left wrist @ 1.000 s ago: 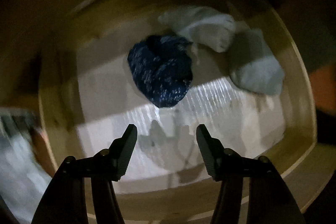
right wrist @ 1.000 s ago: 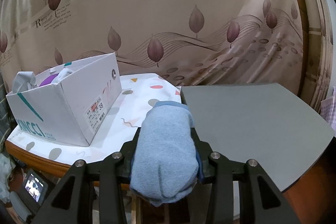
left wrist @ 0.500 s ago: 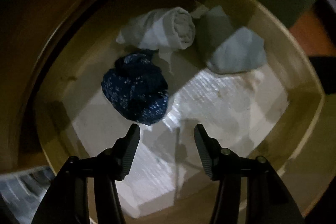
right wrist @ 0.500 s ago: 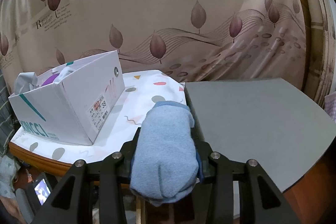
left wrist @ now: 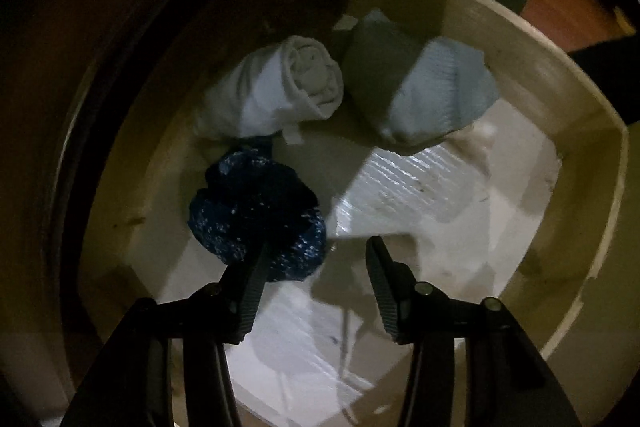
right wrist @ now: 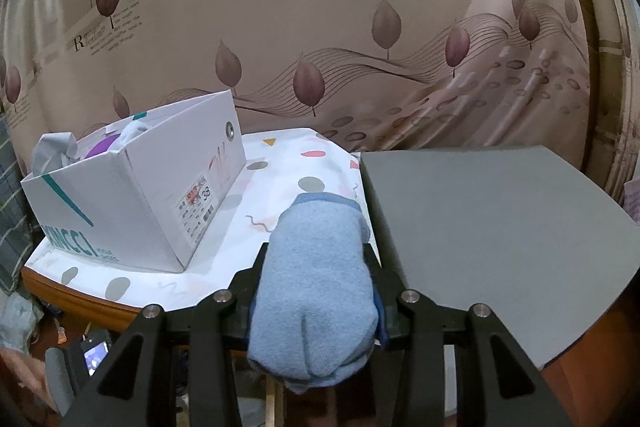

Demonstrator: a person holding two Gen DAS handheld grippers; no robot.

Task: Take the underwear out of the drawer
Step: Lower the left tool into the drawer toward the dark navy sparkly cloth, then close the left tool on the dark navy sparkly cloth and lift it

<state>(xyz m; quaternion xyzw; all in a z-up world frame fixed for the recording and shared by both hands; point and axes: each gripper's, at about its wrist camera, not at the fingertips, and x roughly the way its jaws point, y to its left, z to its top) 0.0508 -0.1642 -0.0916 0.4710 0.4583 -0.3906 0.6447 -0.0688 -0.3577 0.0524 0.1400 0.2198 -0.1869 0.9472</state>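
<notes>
left gripper [left wrist: 316, 251]: jaws apart above drawer [left wrist: 580, 163], left finger overlapping navy speckled bundle [left wrist: 256, 215]; white roll [left wrist: 280, 87] and pale blue bundle [left wrist: 432, 87] lie at drawer back | right gripper [right wrist: 316, 259]: clamped on light blue underwear roll [right wrist: 316, 291] over desk [right wrist: 280, 195]; shoebox [right wrist: 140, 195] left, grey mat [right wrist: 492, 227] right

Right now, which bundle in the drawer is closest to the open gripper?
The dark blue speckled bundle: it lies by the left gripper, beside one fingertip. The white roll and pale blue bundle lie farther back.
</notes>
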